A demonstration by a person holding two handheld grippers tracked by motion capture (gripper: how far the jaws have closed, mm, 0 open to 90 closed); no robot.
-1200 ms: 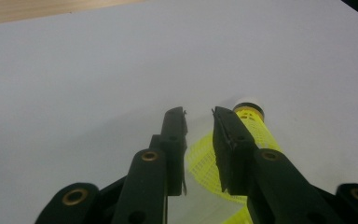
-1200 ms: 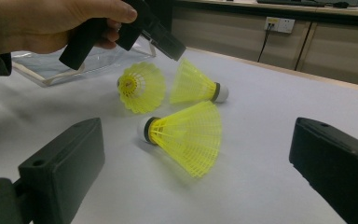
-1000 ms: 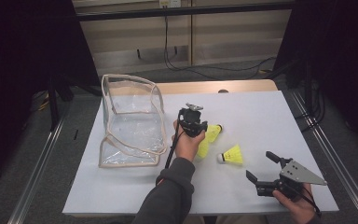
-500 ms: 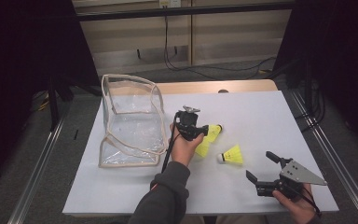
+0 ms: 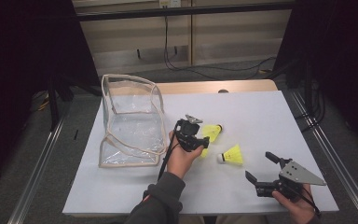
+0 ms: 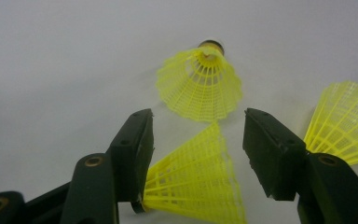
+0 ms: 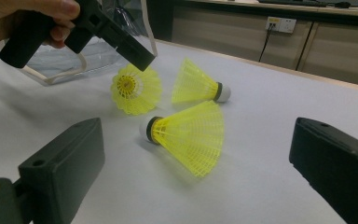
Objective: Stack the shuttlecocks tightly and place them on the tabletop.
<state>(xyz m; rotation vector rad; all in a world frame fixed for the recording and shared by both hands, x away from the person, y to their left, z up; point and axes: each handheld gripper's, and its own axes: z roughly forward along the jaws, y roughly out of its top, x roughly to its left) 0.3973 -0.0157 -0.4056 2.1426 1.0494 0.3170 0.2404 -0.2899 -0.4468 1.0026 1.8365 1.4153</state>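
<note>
Three yellow shuttlecocks lay close together on the white surface (image 5: 261, 116), just right of its centre. The nearest shuttlecock (image 6: 200, 182) lay on its side between the jaws of the left tool (image 6: 198, 147), its skirt just beside the left-hand jaw in the left gripper view while the other jaw stood clear of it; those jaws had just been opening, so the tool was released and gripped nothing. At twelve o'clock from it in that view lay the second shuttlecock (image 6: 200, 86), its dark-rimmed cork pointing away, and at three o'clock the skirt of the third shuttlecock (image 6: 347, 123) came in from the edge. In the high view the left tool (image 5: 196, 142) hovered over the cluster in the person's left hand (image 5: 182, 158), with the third shuttlecock (image 5: 231, 155) at about four o'clock from it. A clear zip pouch (image 5: 130, 121) with a pale trim stood open at nine o'clock from the cluster. At five o'clock, near the surface's front edge and well apart from the shuttlecocks, the right tool (image 5: 261, 169) was held with its jaws spread wide and nothing between them.
</note>
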